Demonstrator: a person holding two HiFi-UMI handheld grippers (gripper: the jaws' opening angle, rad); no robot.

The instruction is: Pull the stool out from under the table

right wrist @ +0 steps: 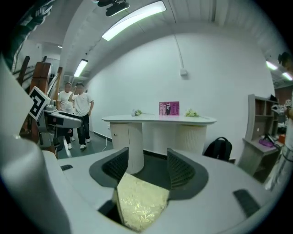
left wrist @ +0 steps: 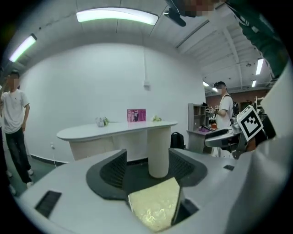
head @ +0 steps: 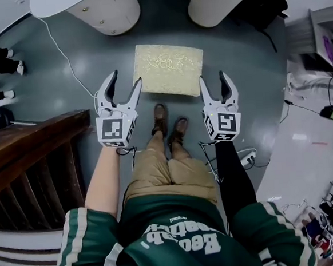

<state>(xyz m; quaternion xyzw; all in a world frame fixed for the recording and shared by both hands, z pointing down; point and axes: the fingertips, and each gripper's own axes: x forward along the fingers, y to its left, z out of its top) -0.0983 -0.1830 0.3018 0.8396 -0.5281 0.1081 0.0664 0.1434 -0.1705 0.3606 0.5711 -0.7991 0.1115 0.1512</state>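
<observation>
While held over the grey floor point(head: 241, 55), left gripper point(head: 126, 78) and right gripper point(head: 213, 78) both show jaws apart, gripping nothing. Cream-cushioned stool point(head: 169, 69) stands just ahead of the person's shoes point(head: 168, 123), clear of the white table point(head: 102, 11).

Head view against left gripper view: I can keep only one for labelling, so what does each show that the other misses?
Only the head view: the person's shoes, the dark wooden furniture, and the left gripper seen from above, jaws apart and empty. Only the left gripper view: the pink sign on the tabletop and the ceiling lights. Both: the stool, the table and the right gripper, open.
</observation>
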